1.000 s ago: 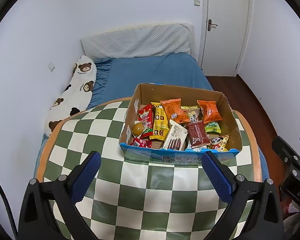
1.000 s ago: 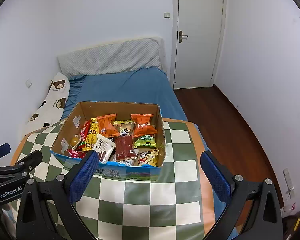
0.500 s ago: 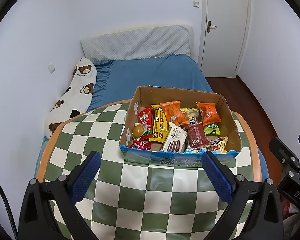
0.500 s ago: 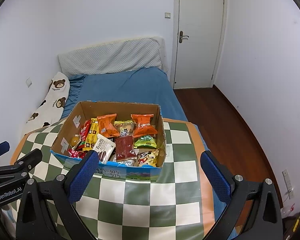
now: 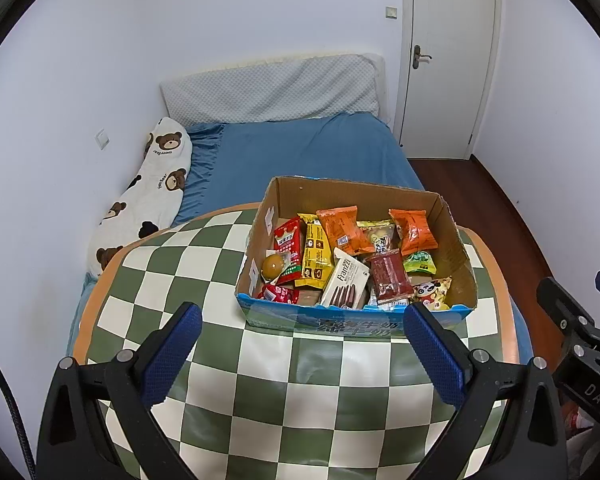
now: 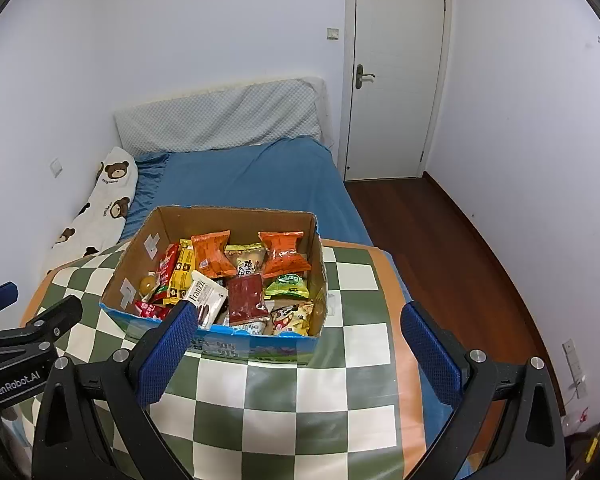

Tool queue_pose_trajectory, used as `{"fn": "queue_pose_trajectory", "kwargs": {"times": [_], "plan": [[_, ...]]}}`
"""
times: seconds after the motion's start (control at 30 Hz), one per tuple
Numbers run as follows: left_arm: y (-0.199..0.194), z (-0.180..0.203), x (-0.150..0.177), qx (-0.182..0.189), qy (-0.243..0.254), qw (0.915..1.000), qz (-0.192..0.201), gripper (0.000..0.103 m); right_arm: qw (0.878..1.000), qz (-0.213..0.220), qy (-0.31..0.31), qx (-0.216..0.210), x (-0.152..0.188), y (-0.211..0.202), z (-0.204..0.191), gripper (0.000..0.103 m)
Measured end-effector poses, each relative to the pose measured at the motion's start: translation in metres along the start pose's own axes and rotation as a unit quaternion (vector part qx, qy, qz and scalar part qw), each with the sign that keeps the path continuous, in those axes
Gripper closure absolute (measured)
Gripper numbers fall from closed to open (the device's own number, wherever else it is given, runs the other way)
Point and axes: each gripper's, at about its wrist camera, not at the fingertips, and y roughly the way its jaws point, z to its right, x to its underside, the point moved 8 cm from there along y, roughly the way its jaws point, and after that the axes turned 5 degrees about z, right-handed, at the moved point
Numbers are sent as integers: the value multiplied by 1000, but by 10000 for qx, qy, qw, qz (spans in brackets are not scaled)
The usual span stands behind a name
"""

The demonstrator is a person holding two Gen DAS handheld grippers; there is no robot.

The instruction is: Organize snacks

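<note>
I see every snack (image 5: pixel 350 258) lying inside the cardboard box (image 5: pixel 454 254) at my twelve o'clock, none loose on the checked table (image 5: pixel 260 380). That fits a finished tidy or one waiting. My left gripper (image 5: pixel 300 350) and right gripper (image 6: pixel 296 348) hang spread wide, holding nothing. Beyond: bed (image 5: pixel 300 160), door (image 6: pixel 396 80) at one o'clock.

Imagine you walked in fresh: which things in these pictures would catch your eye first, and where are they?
First comes the cardboard box, crammed with bright snack packets, standing on the green-and-white checked table. Two orange packets lie at the back of the box. Both grippers, left and right, hang open before the box, holding nothing.
</note>
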Motion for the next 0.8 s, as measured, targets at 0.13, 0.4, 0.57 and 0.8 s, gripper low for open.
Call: {"fn": "queue_pose_trajectory", "kwargs": {"times": [0.13,0.4,0.57,0.8], "plan": [[0,0,0,6,-7,10000,-6,0,10000,1,1,5,-1,-1,1,0],[-2,0,-1,1,-10,10000,13,0,10000,21,5,-13,-4,-3,1,0],[-5,0,-3,-18,-25,10000,36,0,10000,23,-4,-1,-4,-4,1,0],[-6,-1,-3,-20,-34,10000,39,0,10000,7,-11,-5,-6,-5,0,0]]}}
